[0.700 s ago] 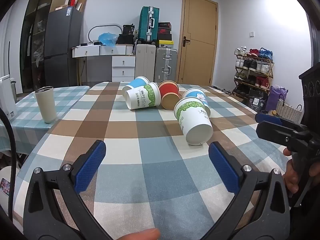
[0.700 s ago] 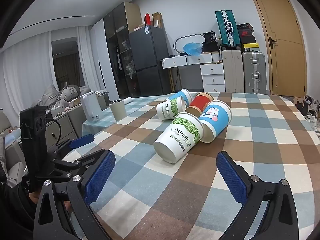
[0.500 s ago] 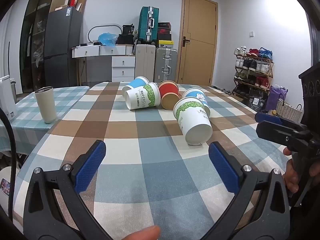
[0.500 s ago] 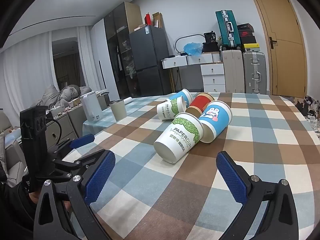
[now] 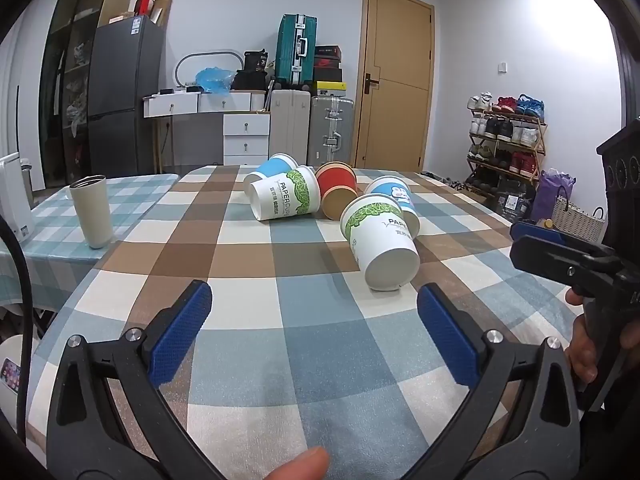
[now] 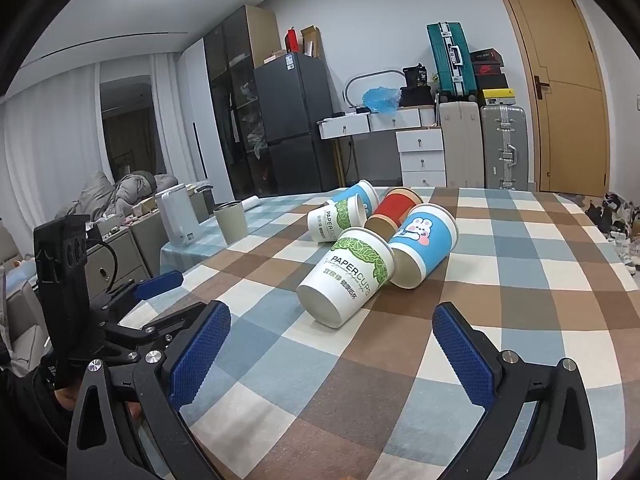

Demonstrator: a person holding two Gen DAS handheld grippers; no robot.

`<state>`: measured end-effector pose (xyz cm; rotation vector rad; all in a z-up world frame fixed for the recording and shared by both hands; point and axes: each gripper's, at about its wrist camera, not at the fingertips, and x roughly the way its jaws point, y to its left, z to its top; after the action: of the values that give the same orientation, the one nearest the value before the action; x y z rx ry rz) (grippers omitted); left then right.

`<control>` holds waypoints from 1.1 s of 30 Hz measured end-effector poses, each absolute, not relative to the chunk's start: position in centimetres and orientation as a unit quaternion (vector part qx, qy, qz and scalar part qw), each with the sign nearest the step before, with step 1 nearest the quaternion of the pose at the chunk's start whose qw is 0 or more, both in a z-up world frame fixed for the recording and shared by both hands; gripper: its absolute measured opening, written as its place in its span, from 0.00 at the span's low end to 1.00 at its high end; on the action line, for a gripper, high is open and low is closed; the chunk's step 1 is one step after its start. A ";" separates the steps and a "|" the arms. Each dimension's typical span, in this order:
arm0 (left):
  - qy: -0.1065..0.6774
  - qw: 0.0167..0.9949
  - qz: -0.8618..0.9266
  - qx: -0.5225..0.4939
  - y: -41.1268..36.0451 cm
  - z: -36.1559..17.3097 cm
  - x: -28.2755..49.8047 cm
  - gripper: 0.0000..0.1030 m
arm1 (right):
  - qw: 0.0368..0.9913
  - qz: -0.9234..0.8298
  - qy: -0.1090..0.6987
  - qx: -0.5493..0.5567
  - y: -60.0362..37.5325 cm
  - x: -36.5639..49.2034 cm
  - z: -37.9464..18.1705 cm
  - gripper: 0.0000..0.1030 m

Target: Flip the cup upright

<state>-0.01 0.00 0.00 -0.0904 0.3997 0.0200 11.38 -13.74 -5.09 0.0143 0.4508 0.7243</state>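
With both the left gripper [image 5: 314, 330] and the right gripper [image 6: 334, 350] held wide and empty short of it, the nearest green-leaf cup [image 6: 347, 275] is seen lying on its side against the blue rabbit cup [image 6: 423, 245], so it could be rolled away or crushed if pinched carelessly.

Checked table [image 5: 248, 248] carries five tipped paper cups [image 5: 380, 236] lying clustered

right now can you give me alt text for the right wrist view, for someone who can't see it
Five paper cups lie tipped over in a cluster on a checked tablecloth, the nearest a white one with green leaves beside a blue rabbit-print one. The open right gripper with blue pads frames them from short of the cluster, and the left gripper shows at the left edge.
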 end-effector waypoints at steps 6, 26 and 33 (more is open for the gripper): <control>0.198 0.979 0.010 -0.044 0.0 0.0 0.0 1.00 | 0.911 0.349 0.219 0.002 -13.7 11.3 -5.2 1.00; 0.197 0.979 0.011 -0.042 0.0 0.0 0.0 1.00 | 0.913 0.347 0.216 0.002 -13.9 11.5 -5.1 1.00; 0.198 0.979 0.011 -0.042 0.0 0.0 0.0 1.00 | 0.914 0.347 0.212 0.004 -14.0 11.3 -4.8 1.00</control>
<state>0.01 -0.02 0.00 -0.0844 0.3978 0.0225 11.34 -14.02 -4.83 0.0085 0.4375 0.7138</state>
